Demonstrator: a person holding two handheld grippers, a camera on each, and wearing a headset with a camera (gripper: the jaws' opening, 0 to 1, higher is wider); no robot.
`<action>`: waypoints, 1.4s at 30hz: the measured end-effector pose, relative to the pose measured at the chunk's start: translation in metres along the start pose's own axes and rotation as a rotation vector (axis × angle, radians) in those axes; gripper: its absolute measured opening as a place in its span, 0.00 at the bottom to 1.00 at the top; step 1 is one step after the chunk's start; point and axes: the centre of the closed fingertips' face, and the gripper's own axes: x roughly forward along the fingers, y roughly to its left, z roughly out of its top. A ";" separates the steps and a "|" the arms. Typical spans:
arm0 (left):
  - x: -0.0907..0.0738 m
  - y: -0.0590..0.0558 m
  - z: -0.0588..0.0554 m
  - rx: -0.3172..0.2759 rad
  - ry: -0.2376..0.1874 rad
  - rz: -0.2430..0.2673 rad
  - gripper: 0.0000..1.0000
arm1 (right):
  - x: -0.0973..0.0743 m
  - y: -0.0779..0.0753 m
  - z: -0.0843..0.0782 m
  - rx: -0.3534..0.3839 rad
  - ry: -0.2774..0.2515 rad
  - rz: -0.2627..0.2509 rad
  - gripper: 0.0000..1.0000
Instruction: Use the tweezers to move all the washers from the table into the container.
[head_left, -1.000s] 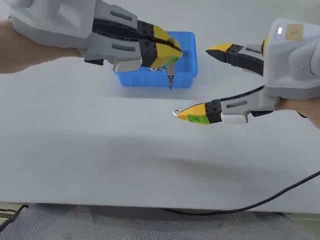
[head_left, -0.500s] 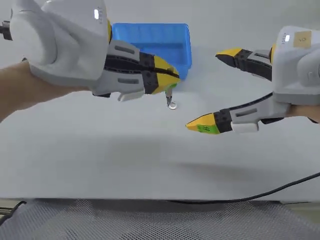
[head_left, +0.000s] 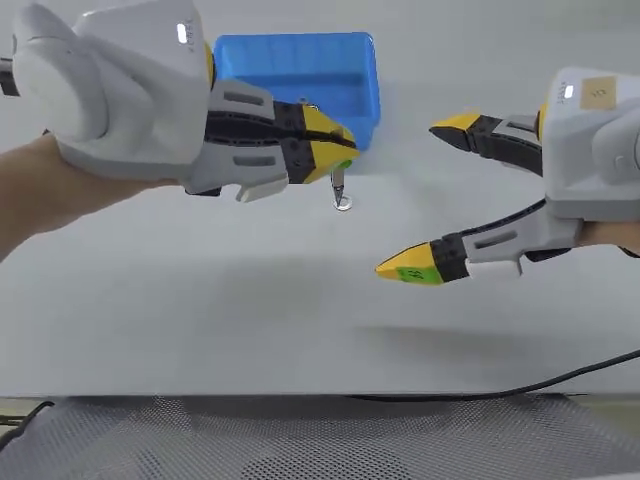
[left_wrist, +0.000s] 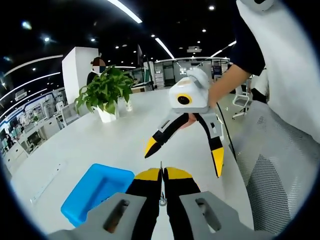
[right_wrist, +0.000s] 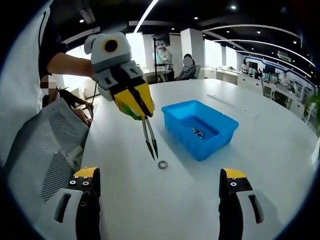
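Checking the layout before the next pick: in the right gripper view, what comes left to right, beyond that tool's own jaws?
The left tool, holding the tweezers → washer → blue container.

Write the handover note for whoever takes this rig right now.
Left tool: shut on the tweezers, tips down just over one washer on the table, near the blue container.
Right tool: open, empty, off to the side.
Done: a few washers lie in the container.
To do: pinch this washer and drop it in.
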 end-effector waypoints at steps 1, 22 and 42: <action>0.001 0.000 -0.001 -0.005 0.002 -0.004 0.05 | 0.001 0.000 -0.001 0.003 0.002 0.002 1.00; 0.013 -0.003 -0.006 -0.008 0.005 -0.022 0.05 | 0.002 0.002 -0.014 0.037 0.025 0.030 1.00; 0.013 -0.002 -0.006 -0.072 0.006 -0.042 0.05 | 0.006 0.005 -0.015 0.039 0.031 0.046 0.99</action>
